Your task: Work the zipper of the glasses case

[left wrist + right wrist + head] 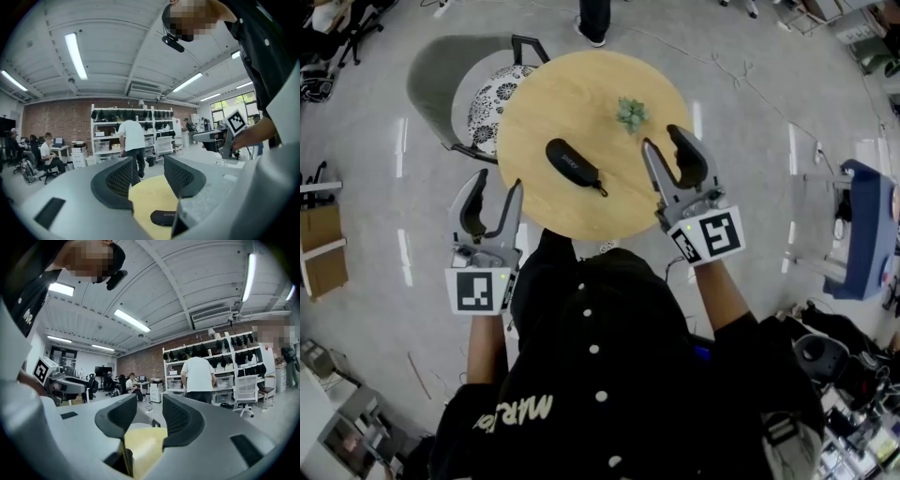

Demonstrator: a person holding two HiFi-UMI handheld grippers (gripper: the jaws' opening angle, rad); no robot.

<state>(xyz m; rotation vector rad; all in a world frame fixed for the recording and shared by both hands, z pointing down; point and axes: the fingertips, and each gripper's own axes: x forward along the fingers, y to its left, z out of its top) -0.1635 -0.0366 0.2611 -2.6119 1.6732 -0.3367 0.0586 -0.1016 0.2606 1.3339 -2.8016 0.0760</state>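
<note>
White print on the glasses case [164,218], seen from my left gripper view: capitals starting "SHE", and my own jaw cuts off the rest. From the head view, the same case on the tabletop [581,202] shows a pale mark too small to read. Pale lettering on my black shirt [609,375] reads "MAR", and the letters after it are unclear. The cube [480,291] on my left gripper [497,183] shows only a black-and-white square marker, no letters or digits; same on my right gripper [661,138].
</note>
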